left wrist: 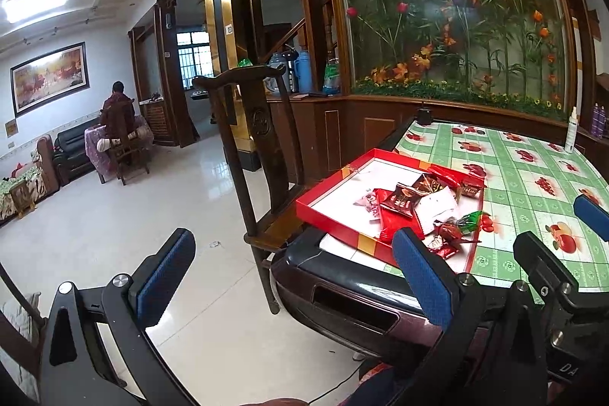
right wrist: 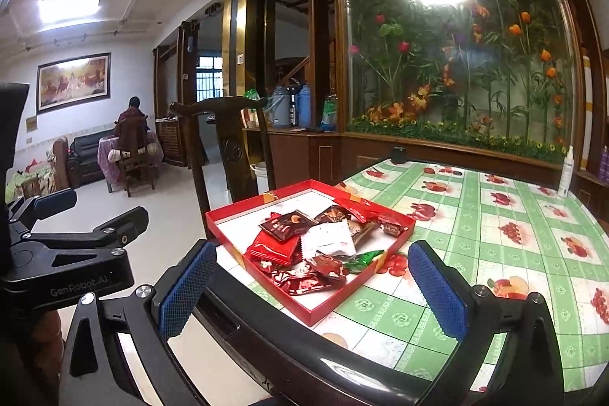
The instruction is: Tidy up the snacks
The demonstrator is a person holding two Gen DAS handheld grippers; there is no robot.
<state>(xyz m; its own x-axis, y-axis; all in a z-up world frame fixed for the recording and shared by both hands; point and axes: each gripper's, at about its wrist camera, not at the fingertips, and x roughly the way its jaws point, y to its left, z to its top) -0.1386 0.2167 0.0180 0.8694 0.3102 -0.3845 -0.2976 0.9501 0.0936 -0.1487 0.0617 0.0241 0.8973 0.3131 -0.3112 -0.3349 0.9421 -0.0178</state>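
A shallow red box (right wrist: pixel 228 234) with a white floor sits at the near left corner of the table and also shows in the left wrist view (left wrist: pixel 323 193). It holds several wrapped snacks: dark brown packets (right wrist: pixel 283 225), a white packet (right wrist: pixel 329 238), red packets (right wrist: pixel 272 248) and a green-wrapped candy (right wrist: pixel 361 259). My left gripper (left wrist: pixel 293 278) is open and empty, held off the table's near left corner. My right gripper (right wrist: pixel 312 284) is open and empty, in front of the box, above the table edge. The right gripper's blue pads (left wrist: pixel 592 215) show at the right of the left wrist view.
The table has a green checked cloth with fruit prints (right wrist: pixel 475 234) and a dark rounded rim (right wrist: pixel 304 356). A wooden chair (left wrist: pixel 259 147) stands by the table's left side. A white spray bottle (right wrist: pixel 566 172) stands at the far right edge. A flower wall panel lies behind.
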